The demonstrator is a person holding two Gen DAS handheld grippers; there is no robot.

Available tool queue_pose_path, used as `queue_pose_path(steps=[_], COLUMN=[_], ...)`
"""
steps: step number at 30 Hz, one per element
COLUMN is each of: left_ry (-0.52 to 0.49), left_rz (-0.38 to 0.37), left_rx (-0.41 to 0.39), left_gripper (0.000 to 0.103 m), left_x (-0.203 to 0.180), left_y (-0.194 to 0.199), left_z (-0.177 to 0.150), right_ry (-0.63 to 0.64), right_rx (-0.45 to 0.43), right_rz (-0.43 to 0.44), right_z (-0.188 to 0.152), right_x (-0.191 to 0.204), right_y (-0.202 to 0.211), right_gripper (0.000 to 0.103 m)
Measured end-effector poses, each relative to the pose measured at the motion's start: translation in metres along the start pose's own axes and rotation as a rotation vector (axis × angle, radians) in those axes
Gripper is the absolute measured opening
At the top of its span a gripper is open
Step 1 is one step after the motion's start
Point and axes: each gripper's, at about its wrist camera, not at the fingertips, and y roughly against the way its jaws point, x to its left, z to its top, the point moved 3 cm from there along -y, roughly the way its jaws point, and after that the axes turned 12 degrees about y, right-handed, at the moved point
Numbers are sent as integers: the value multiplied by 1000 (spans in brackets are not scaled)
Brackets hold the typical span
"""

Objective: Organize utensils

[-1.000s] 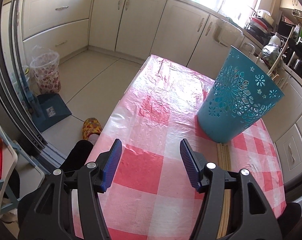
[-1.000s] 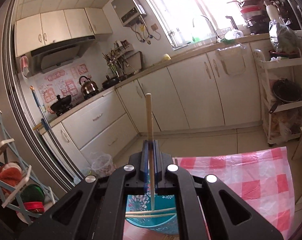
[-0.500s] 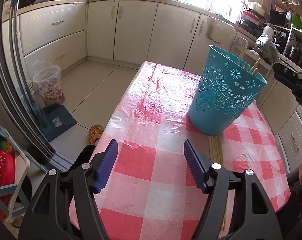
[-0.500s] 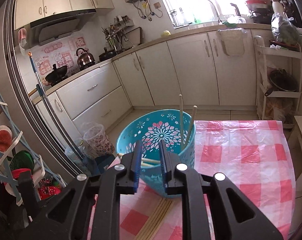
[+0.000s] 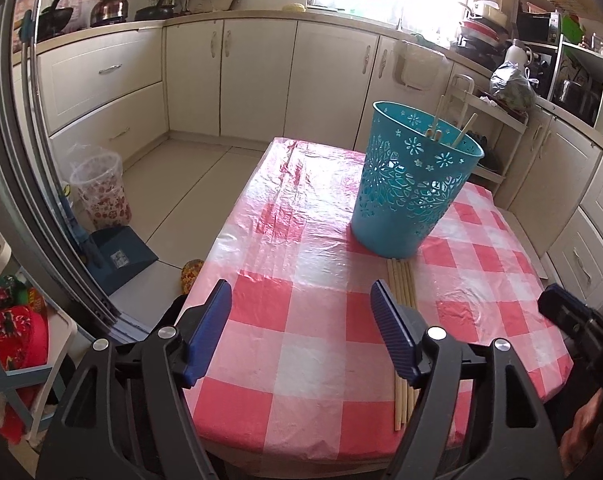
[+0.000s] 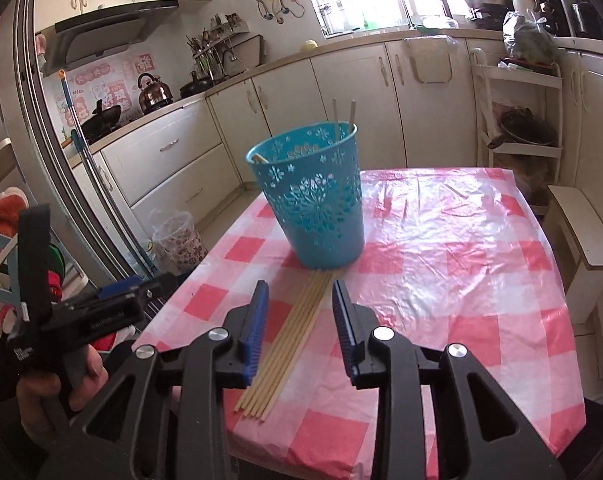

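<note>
A teal cut-out basket [image 5: 415, 184] [image 6: 317, 200] stands upright on the red-and-white checked tablecloth, with a few chopsticks [image 6: 343, 118] poking out of it. Several more chopsticks [image 6: 289, 336] [image 5: 401, 284] lie side by side on the cloth in front of the basket. My right gripper [image 6: 299, 320] hovers above these loose chopsticks, its jaws opening with nothing between the pads. My left gripper [image 5: 301, 328] is open, its jaws still widening, empty, over the cloth to the left of the chopsticks. Each gripper shows at the edge of the other's view.
The table [image 5: 333, 436] ends close in front of both grippers. A patterned plastic bin [image 5: 101, 188] and a blue dustpan [image 5: 119, 258] sit on the floor at left. Cream cabinets [image 5: 261, 80] line the back, and a white shelf rack [image 6: 517, 120] stands behind the table.
The right gripper let go of a chopstick, which now stands in the basket, then drew back and down over the loose chopsticks while opening. The left gripper pulled back and up, opening wider.
</note>
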Motion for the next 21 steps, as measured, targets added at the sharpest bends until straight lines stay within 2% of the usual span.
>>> queue_pose_path(steps=[6,21], left_ry=[-20,-39], left_rz=[0,7], left_rx=[-21,-32], left_gripper=[71,74], left_x=[-6,-9], left_y=[19,31], left_z=[-5,-10], right_ry=[0,-1], right_rx=[30,64], right_rz=[-25,-34], right_z=[-22,-35], right_x=[5,10], right_y=[5,2], right_gripper=[41,49])
